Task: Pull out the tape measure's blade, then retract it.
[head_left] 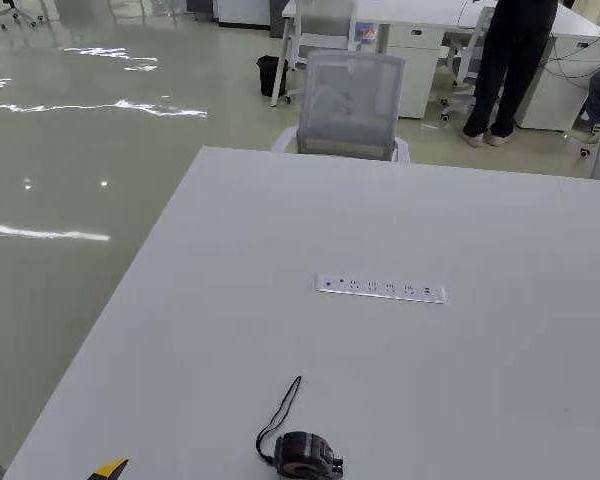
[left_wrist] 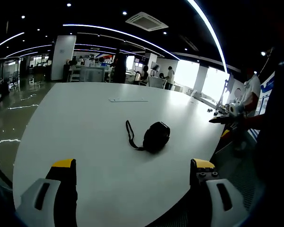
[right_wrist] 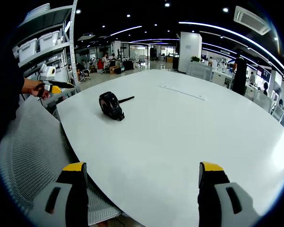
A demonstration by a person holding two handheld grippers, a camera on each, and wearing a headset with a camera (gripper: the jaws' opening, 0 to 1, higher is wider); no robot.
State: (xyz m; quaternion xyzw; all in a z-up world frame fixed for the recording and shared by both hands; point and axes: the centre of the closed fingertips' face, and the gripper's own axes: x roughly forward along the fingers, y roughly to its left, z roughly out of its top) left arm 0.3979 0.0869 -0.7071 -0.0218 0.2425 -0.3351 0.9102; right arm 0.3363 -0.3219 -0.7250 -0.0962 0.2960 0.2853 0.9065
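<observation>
White surface [head_left: 400,210]: power strip [head_left: 380,288] lying flat near the middle, grey mesh chair [head_left: 350,105] at the far edge.
Tape measure [head_left: 308,455]: black case resting on the surface by the near edge, its strap [head_left: 280,410] trailing toward the power strip.
Left tongs [left_wrist: 133,163]: spread wide, gripping nothing, tape measure ahead, apart from them.
Right tongs [right_wrist: 144,166]: also wide apart, tape measure well off to their left.
</observation>
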